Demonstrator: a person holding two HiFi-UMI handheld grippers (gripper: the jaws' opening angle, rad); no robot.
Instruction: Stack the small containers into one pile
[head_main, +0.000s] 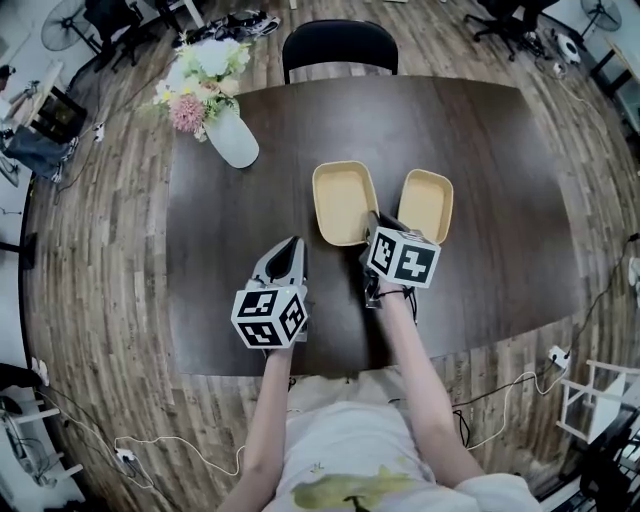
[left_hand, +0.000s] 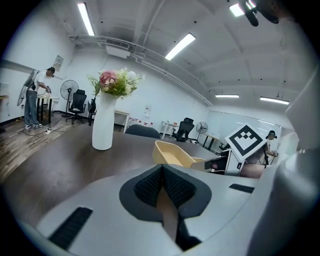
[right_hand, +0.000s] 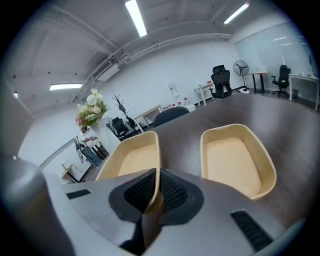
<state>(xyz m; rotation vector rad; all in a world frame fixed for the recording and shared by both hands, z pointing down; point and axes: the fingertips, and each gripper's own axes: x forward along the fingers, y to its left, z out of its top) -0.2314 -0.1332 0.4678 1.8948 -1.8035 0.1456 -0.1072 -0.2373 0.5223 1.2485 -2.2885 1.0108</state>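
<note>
Two tan containers are lying side by side near the middle of the dark tabletop (head_main: 210, 250), open sides up and just apart from each other. In the head view the left container (head_main: 343, 200) is sitting beside the right container (head_main: 427, 203), both long ways away from the person. The right gripper (head_main: 372, 228) is reaching in from the near edge and is clamping the left container at its near right corner. Its own view is showing the two dark ribbed pads of the right gripper (right_hand: 156, 187) pinching that container's thin side wall, with the left container (right_hand: 131, 159) running off to one side and the right container (right_hand: 235, 161) lying free on the other. Whether the held container is resting on the tabletop or is clear of it, I cannot tell. The left gripper (head_main: 295, 243) is hovering over bare tabletop beside the containers, touching neither. In the left gripper view the left gripper (left_hand: 162, 180) is showing its jaws pressed together with nothing between them. A white vase of flowers (head_main: 228, 128) is standing well apart at the far left corner, and a black chair (head_main: 340, 42) is waiting behind the far edge.
</note>
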